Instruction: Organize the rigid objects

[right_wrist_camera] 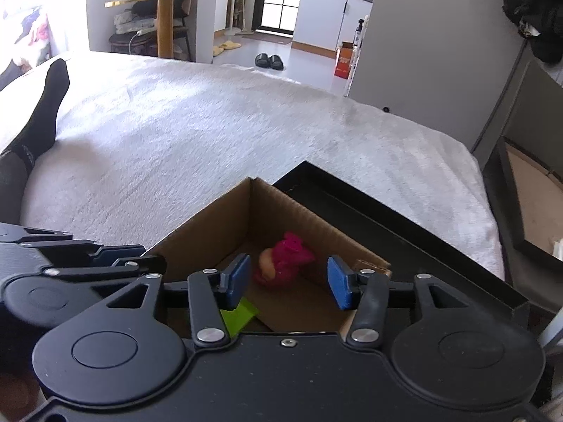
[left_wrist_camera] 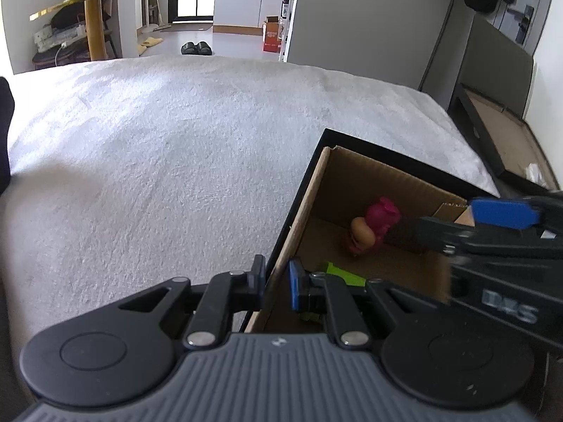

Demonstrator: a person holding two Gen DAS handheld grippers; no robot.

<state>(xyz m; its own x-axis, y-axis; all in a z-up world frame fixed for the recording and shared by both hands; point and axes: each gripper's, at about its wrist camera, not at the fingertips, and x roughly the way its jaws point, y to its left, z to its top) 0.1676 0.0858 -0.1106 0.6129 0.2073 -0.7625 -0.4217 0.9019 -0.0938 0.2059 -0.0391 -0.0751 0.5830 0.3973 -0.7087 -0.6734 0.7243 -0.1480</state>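
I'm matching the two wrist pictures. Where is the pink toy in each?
Left wrist: pink toy right of centre, inside the box, beside the right gripper.
Right wrist: pink toy low centre, between the open fingers.
Shared landmark: the box's cardboard wall.

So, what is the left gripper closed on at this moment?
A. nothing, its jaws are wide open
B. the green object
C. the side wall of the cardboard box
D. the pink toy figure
C. In the left wrist view the left gripper has one finger outside and one inside the cardboard box, pinching its side wall, while the pink toy figure and the green object lie loose on the box floor.
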